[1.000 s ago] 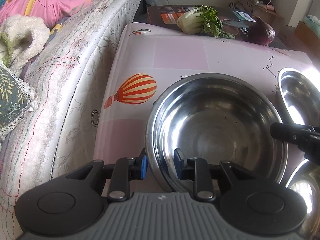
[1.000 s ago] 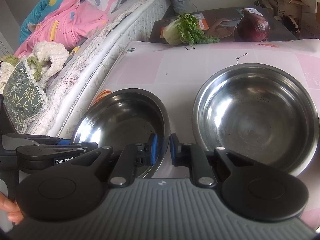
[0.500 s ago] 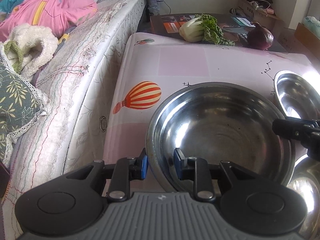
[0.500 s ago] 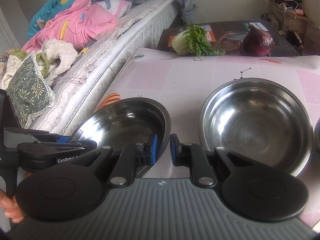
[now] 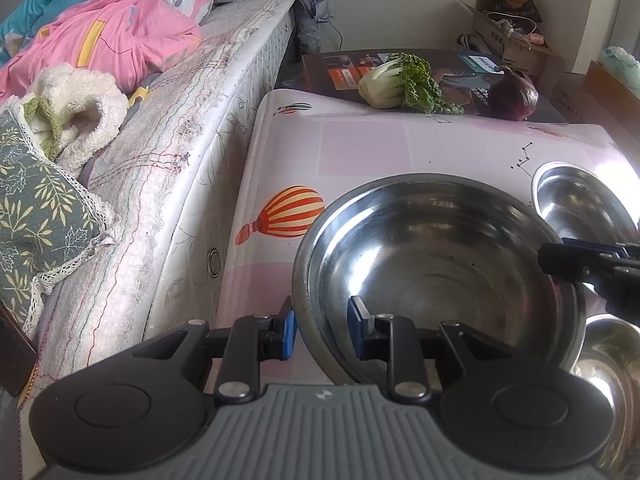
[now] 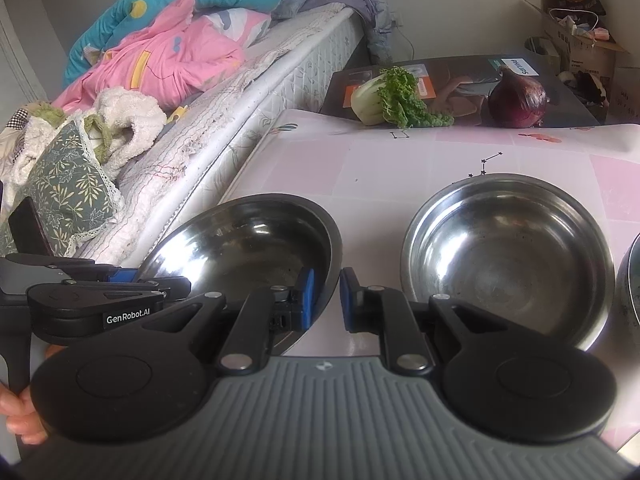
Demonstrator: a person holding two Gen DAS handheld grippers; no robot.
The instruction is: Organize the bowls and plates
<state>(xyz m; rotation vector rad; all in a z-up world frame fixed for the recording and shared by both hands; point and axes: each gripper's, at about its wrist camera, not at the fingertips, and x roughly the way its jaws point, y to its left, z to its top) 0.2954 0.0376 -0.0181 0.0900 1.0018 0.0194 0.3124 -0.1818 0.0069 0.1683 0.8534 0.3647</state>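
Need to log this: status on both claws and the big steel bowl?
Both claws, left and right, shut on big steel bowl rim. Second bowl empty beside it. Nothing blocking.

Table (image 5: 360,152) w/ pink checked cloth, striped hot-air balloon print (image 5: 290,212) near its left edge, small star-line doodle (image 6: 490,160) toward the far right. Past the table's far edge: dark flat box (image 6: 460,76) w/ printed labels; bok choy (image 5: 400,82) lies on it at the left, red onion (image 5: 514,94) at the right, both just beyond the far edge. Mattress (image 5: 180,168) runs alongside the table's left edge, w/ red stitching. On it: pink blanket (image 5: 120,36), teal plush w/ yellow dots (image 6: 180,4), white fleece bundle (image 5: 76,108), green leaf-print pillow w/ lace trim (image 5: 36,216). Open cardboard boxes (image 6: 576,36) in the room's far right corner, contents unclear.
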